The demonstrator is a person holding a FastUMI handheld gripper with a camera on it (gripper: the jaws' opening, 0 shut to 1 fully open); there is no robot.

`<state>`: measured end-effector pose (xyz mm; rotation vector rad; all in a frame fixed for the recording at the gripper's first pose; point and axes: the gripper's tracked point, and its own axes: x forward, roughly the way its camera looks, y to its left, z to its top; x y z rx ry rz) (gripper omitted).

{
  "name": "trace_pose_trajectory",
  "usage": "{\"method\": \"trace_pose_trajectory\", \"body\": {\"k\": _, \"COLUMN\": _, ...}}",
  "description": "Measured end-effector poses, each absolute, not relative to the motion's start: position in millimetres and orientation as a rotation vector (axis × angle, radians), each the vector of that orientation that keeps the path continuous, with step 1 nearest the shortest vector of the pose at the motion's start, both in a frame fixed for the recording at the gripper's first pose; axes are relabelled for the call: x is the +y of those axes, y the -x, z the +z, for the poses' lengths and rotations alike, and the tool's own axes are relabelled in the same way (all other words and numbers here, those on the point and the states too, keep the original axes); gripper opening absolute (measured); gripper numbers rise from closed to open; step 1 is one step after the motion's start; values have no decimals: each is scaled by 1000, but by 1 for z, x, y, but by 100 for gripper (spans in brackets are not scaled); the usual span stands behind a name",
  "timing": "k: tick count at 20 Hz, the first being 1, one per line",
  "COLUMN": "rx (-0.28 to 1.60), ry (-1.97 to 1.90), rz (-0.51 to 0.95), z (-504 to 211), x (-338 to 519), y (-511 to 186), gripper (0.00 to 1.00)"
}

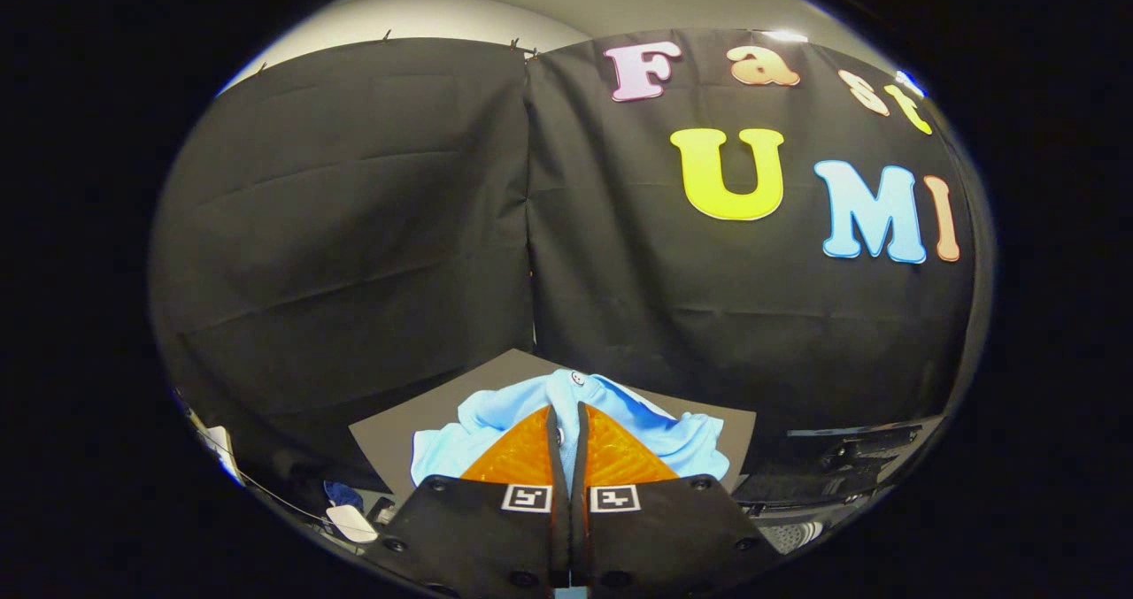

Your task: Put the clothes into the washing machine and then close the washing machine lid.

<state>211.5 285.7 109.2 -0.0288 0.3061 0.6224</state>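
A light blue garment with a small white button near its top bunches around my fingers and spreads to both sides of them. My gripper is shut on it: the two fingers stand almost together, with a thin strip of the blue cloth pinched between them. Behind the garment lies a dark grey board. I cannot tell whether the garment rests on the board or hangs from the fingers.
The booth's black cloth wall stands close ahead. Dark, flat equipment sits low to the right of the fingers. Low to the left are a small white object and a bit of dark blue cloth.
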Motion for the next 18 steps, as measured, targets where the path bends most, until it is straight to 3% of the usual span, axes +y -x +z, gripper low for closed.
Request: {"method": "trace_pose_trajectory", "body": {"k": 18, "rx": 269, "ry": -25, "rz": 412, "z": 106, "x": 147, "y": -215, "gripper": 2}}
